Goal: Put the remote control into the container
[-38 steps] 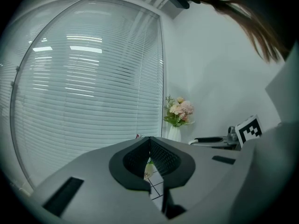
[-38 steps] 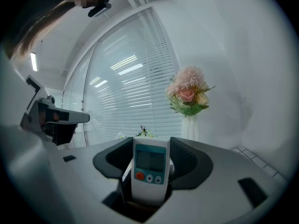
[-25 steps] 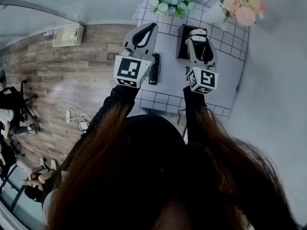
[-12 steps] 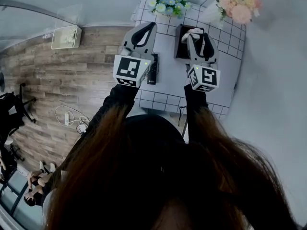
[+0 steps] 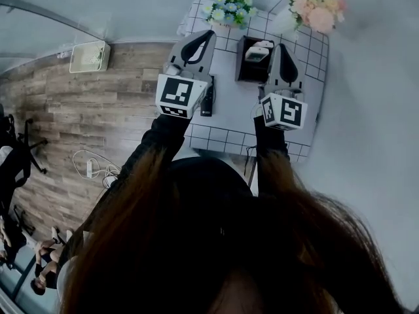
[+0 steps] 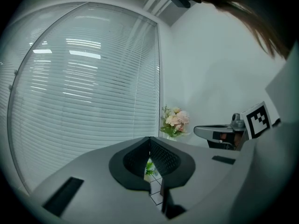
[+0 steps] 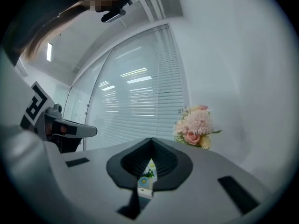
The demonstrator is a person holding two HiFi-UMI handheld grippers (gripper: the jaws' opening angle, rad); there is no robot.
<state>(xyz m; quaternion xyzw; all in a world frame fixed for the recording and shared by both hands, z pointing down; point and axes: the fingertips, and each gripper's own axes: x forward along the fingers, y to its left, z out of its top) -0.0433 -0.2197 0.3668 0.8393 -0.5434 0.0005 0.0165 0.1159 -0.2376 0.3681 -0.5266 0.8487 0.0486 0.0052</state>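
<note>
Two remotes show in the head view: a white remote (image 5: 256, 53) already lying in the one black container (image 5: 244, 72), and a black remote (image 5: 207, 102) on the table (image 5: 301, 90). The black one lies just right of the left gripper (image 5: 209, 35) and below it, its long axis running away from the person. The left hand is nearer to it, and the container sits to its right. The right gripper (image 5: 278, 47) hangs beside the container. Two bouquets stand at the far edge.

Left gripper view: the jaws are pressed together on nothing, and no remote shows.

Right gripper view: the jaws have just been closing and now meet empty, with a pink bouquet (image 7: 196, 126) beyond them.
</note>
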